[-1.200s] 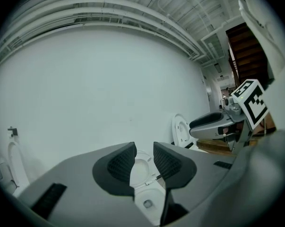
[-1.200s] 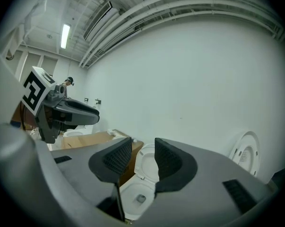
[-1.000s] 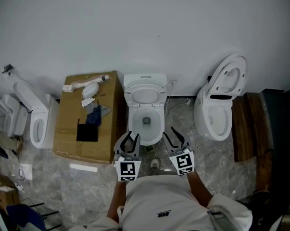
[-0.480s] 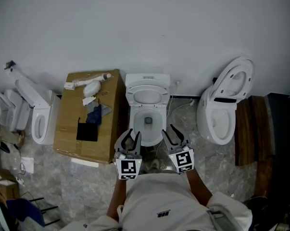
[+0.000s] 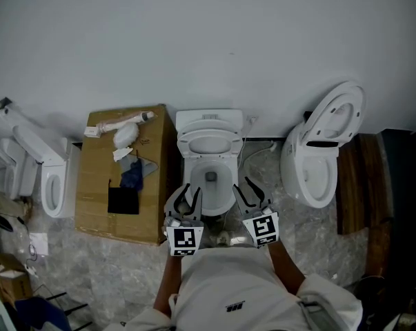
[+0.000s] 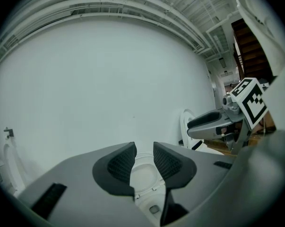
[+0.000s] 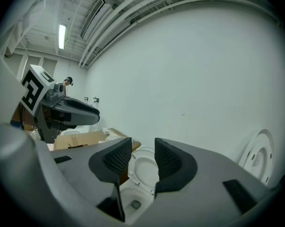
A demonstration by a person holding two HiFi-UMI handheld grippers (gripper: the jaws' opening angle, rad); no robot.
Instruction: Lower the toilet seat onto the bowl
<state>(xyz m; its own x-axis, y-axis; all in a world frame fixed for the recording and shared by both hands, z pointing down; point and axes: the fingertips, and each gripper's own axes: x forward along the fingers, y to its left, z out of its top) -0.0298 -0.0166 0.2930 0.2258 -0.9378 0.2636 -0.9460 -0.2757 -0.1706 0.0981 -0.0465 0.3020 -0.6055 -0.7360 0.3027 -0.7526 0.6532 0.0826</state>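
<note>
The white toilet [image 5: 210,185] stands against the wall in the middle of the head view. Its seat [image 5: 210,143] is raised and leans back on the tank. My left gripper [image 5: 187,195] hangs over the bowl's front left rim, my right gripper [image 5: 249,190] just off its front right. Both are apart from the seat. In the left gripper view the left gripper [image 6: 143,149] is shut with nothing in it, and the seat [image 6: 144,174] shows beyond it. The right gripper [image 7: 143,144] stands the same way, the seat [image 7: 144,167] behind it.
A cardboard box [image 5: 97,185] with loose items on top stands left of the toilet. Another toilet [image 5: 317,154] with its lid up stands to the right, wooden boards [image 5: 349,181] beside it. More toilets [image 5: 45,178] line the left wall. The floor is grey stone.
The head view has shifted slightly. Both grippers stay before the bowl, and the seat stays raised.
</note>
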